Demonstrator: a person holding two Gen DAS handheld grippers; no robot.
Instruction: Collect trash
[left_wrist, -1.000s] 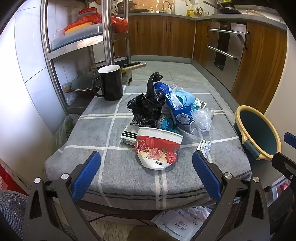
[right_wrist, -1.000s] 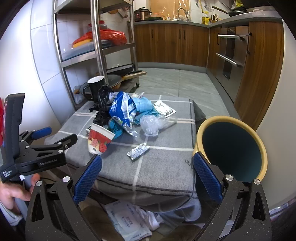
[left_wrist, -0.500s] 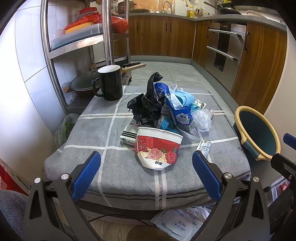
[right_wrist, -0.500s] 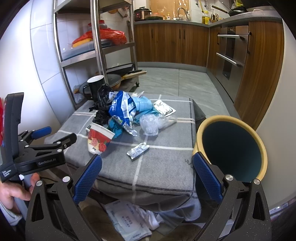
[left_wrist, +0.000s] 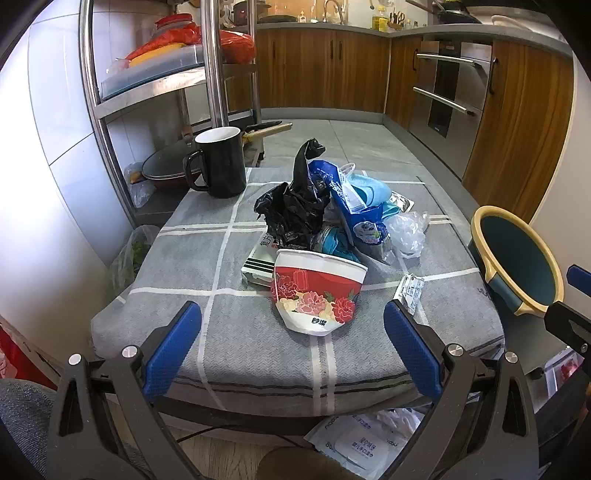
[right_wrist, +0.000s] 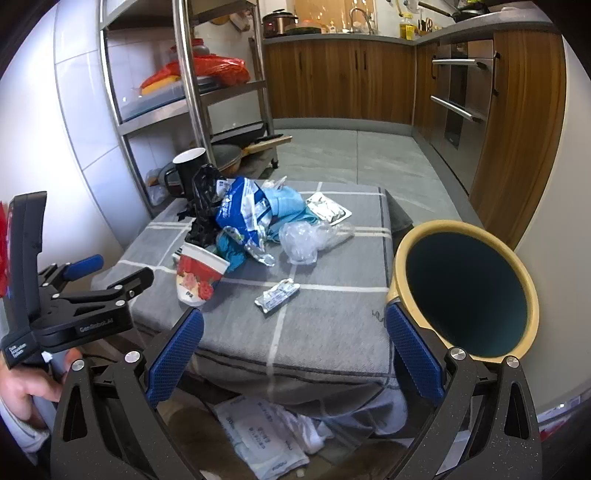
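On the grey checked cloth (left_wrist: 221, 295) the trash pile sits where it was a second ago — nothing has shifted in either view. My left gripper (left_wrist: 291, 343) hangs at the near edge, jaws spread wide, nothing between the blue pads (left_wrist: 173, 343); same pose as before. The right gripper (right_wrist: 293, 350) is also released and empty, low at the near right corner of the cloth, no visible change.

Pile layout, left view: crushed red floral paper cup (left_wrist: 317, 291) lies on its side nearest me, mouth facing away, leaning against a striped carton (left_wrist: 256, 267). Behind it a crumpled black bag (left_wrist: 295, 210), touching a blue snack bag (left_wrist: 354, 206) that stands up against light-blue plastic (left_wrist: 369, 188). A clear bag (left_wrist: 406, 236) is just right of the blue one. A small white wrapper (left_wrist: 410, 290) lies apart on the cloth, right of the cup. A foil packet (right_wrist: 328, 208) sits at the far side, clearer in the right view.

Bin (right_wrist: 465, 291) — yellow rim, dark teal inside — stands just off the right edge of the cloth, mouth tilted toward my right camera, nothing seen inside. In the right view its rim sits right behind the right pad (right_wrist: 413, 350); touching or not, I cannot tell.

Black mug (left_wrist: 219, 162) stands upright at the far left corner, apart from the pile. White packs (right_wrist: 258, 432) lie on the floor under the near edge.
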